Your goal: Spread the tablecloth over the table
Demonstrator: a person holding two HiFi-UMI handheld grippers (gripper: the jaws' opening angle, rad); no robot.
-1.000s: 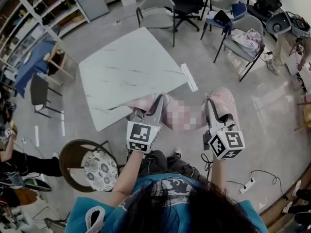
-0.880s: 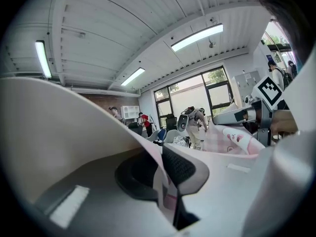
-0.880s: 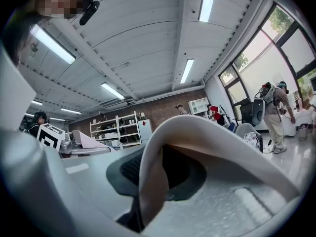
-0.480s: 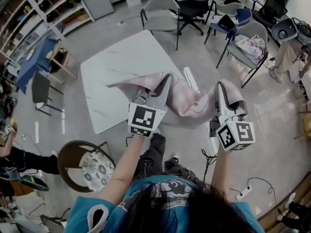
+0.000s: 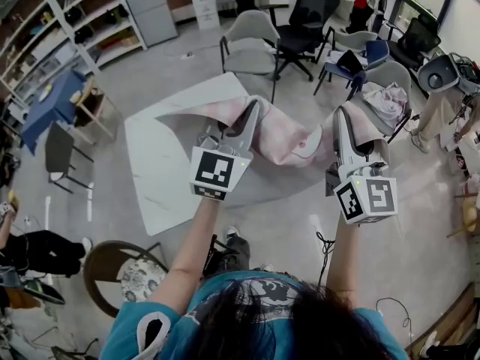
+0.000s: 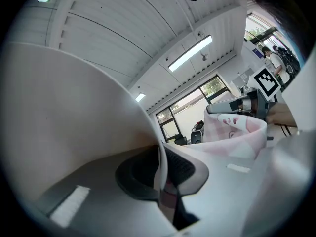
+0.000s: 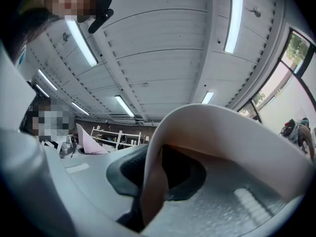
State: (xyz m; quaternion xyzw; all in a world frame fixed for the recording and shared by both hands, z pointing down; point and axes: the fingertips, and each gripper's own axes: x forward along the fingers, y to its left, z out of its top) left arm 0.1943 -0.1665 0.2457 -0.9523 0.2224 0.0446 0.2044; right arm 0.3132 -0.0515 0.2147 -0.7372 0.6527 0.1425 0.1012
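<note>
A pink patterned tablecloth (image 5: 281,137) hangs in the air, stretched between my two raised grippers above the near right part of the white marble table (image 5: 161,163). My left gripper (image 5: 251,112) is shut on one edge of it; in the left gripper view the tablecloth (image 6: 162,174) is pinched between the dark pads. My right gripper (image 5: 341,118) is shut on the other edge; in the right gripper view a fold of the tablecloth (image 7: 153,181) sits clamped between its pads. Most of the table's left side is bare.
Grey chairs (image 5: 251,40) and a black office chair (image 5: 304,17) stand behind the table. A chair with clothes (image 5: 386,100) is at the right. Shelves (image 5: 82,21) line the far left. A round-seated chair (image 5: 124,272) stands near my left side.
Both grippers have risen and moved forward with the tablecloth. The cloth, bunched low by the table's near edge before, now hangs stretched out over the table's right part.
</note>
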